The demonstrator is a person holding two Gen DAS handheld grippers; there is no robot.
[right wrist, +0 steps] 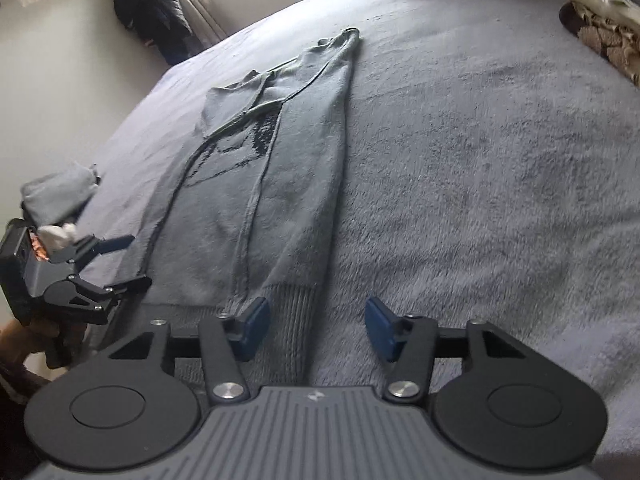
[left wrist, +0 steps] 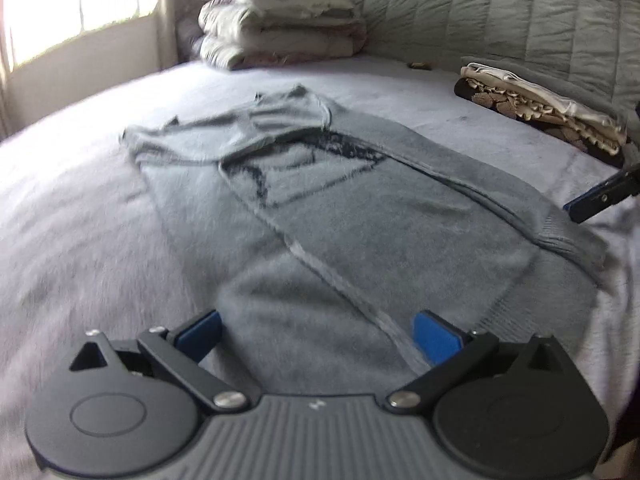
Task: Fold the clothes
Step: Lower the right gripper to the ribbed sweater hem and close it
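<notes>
the grey knitted sweater with a dark line pattern (left wrist: 320,184) lies flat on the pale fleecy bed cover (right wrist: 480,160), already narrowed into a long strip – both sides and a sleeve look turned in over the middle, with the ribbed hem nearest the person and the neck end far up the bed. i judge the step in hand to be the lengthwise fold, hem brought up toward the collar, though neither tool has any cloth in it.

the left tool (left wrist: 316,336) hovers with its blue pads spread wide, right over the hem end of the sweater, the raised seam running between its fingers. the right tool (right wrist: 318,326) is spread too, with its left pad over the ribbed hem corner and its right pad over bare bed cover.

the next move, as i read it, calls for each tool to drop onto a hem corner, pinch through all the layers and lift evenly – the loose knit could slide apart if only the top layer is caught.

a stack of folded cream and brown clothes (left wrist: 552,112) sits well apart at the right.
</notes>
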